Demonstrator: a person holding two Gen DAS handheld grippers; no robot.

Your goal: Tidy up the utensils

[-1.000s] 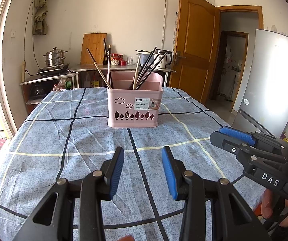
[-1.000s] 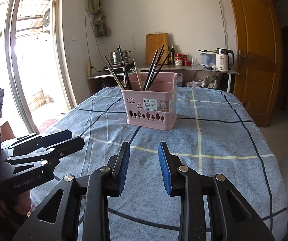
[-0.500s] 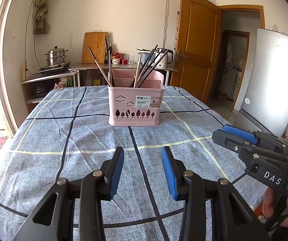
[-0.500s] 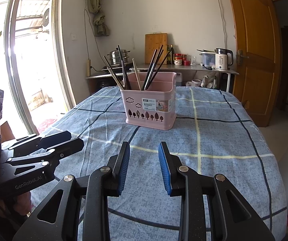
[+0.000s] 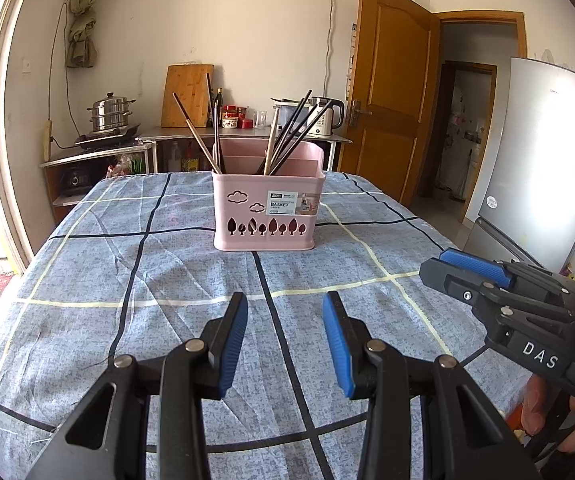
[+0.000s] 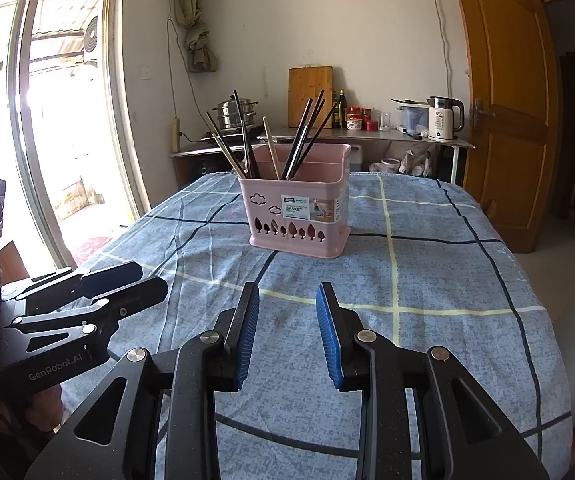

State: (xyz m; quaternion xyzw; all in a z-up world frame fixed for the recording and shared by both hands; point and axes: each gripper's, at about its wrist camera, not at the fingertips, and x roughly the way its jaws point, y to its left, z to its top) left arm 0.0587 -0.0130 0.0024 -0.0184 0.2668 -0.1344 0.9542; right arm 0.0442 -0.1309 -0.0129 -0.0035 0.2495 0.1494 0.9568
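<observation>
Ahead, both hand-held grippers [image 5: 285, 340] [image 6: 287, 332] gape empty over bare tablecloth [image 5: 87, 280], well short of the basket [image 5: 267, 208].

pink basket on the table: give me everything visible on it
The basket is a pink, plastic-looking rectangular caddy with rounded corners, standing upright on the tablecloth near the table's middle. Inner walls split it into compartments. Its front has cloud and tree cutouts and a printed label reading BASKET. Chopsticks lean out of it in two clusters, one at the left end, one toward the middle; most are dark, a few pale wood. Only the cloth and chopsticks touch it; neither gripper is near.
</observation>
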